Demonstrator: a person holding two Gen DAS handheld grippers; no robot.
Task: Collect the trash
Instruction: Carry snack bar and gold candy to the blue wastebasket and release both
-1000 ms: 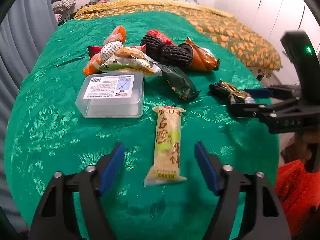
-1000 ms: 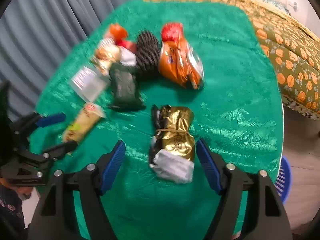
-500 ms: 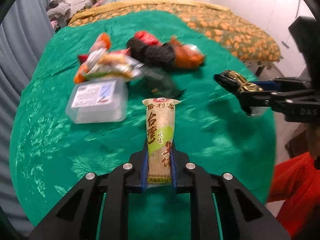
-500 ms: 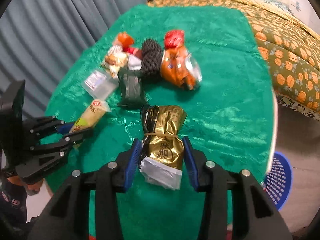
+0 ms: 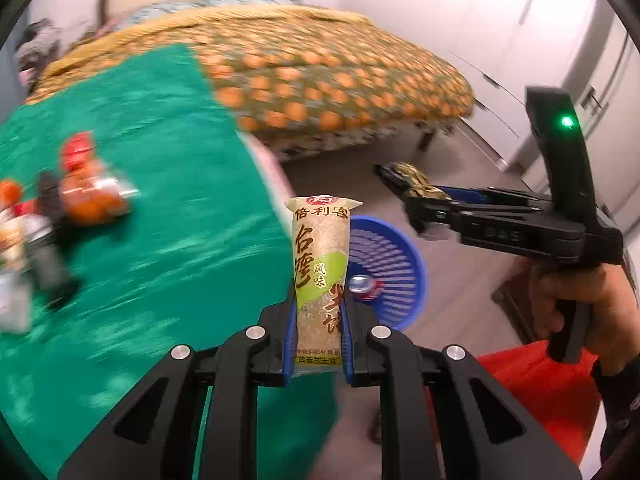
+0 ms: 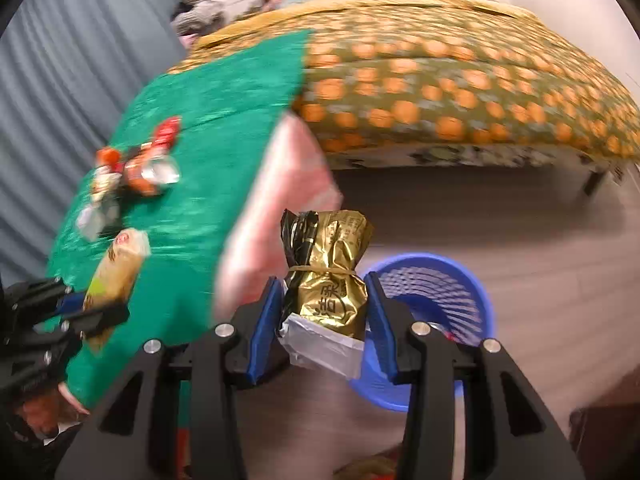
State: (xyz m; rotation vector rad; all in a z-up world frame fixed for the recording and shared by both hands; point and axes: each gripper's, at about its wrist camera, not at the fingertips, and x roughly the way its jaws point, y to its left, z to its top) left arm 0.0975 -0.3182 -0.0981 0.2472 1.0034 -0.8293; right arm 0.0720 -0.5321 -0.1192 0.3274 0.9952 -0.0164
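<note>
My left gripper [image 5: 318, 334] is shut on a beige and green snack wrapper [image 5: 320, 272], held upright off the table's right edge. My right gripper [image 6: 326, 312] is shut on a gold foil packet [image 6: 328, 276] tied with a rubber band; it also shows in the left wrist view [image 5: 416, 186]. A blue mesh basket [image 6: 448, 280] stands on the floor just behind both held items, and in the left wrist view [image 5: 396, 256] it holds a crushed can [image 5: 364, 286]. More wrappers [image 5: 84, 196] lie on the green table cloth [image 5: 160, 240].
A bed with an orange-patterned cover [image 5: 328, 76] stands behind the table. White cupboards [image 5: 520, 40] line the right wall. Grey curtains [image 6: 60, 80] hang on the left. Something red [image 5: 536, 388] lies on the floor at lower right.
Both grippers shut on their packets, lifted them off the table and swung right, so the blue basket on the floor has come into view.
</note>
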